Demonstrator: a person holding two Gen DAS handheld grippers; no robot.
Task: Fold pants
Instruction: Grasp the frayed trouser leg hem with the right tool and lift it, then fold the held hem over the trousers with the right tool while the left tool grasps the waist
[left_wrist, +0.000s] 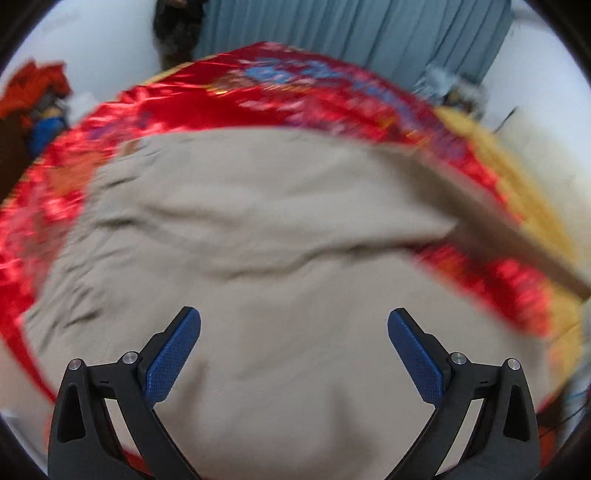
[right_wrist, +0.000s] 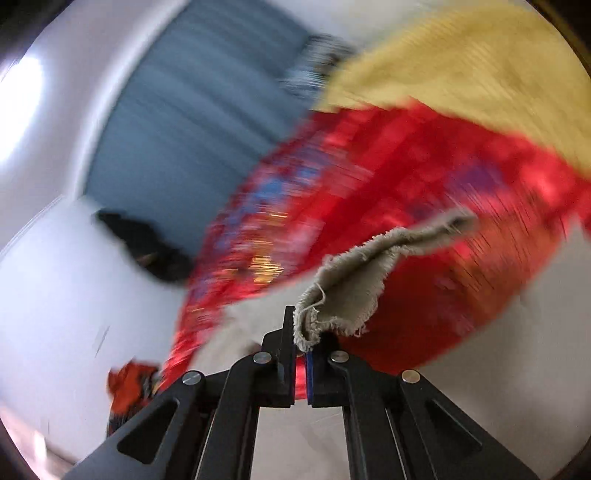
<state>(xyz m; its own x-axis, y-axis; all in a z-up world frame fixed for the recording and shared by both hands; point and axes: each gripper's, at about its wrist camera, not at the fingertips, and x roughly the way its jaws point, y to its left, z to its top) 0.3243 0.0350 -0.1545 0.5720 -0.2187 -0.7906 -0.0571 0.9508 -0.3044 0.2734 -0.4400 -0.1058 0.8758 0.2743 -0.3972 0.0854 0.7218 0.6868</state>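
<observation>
Beige pants (left_wrist: 266, 236) spread across most of red satin bedspread (left_wrist: 177, 99), creased and blurry, filling centre of left wrist view. One pant leg (left_wrist: 491, 218) running as a strip toward right edge, lifted off the cover, red showing under it. L gripper (left_wrist: 294, 325) spread wide over the cloth, blue pads (left_wrist: 173, 354) well apart, nothing between; touching fabric or just above, can't tell. Red border visible round pants at left, top and right, so free cover on those sides; near edge hidden behind gripper arms. R gripper (right_wrist: 301, 354) clamped narrow on frayed hem (right_wrist: 347, 288) of the leg, raw threads hanging at the cut edge, hem flopping up and to the right past the tips. Behind it in right wrist view: red cover, yellow blanket (right_wrist: 480, 74) at far corner, touching the red. Blue-grey curtain (left_wrist: 354, 33) beyond far edge of bed, white wall (left_wrist: 96, 44) beside it, red-orange clothes pile (left_wrist: 33, 88) off left side. Heavy motion blur in right view, fine detail unreadable.
</observation>
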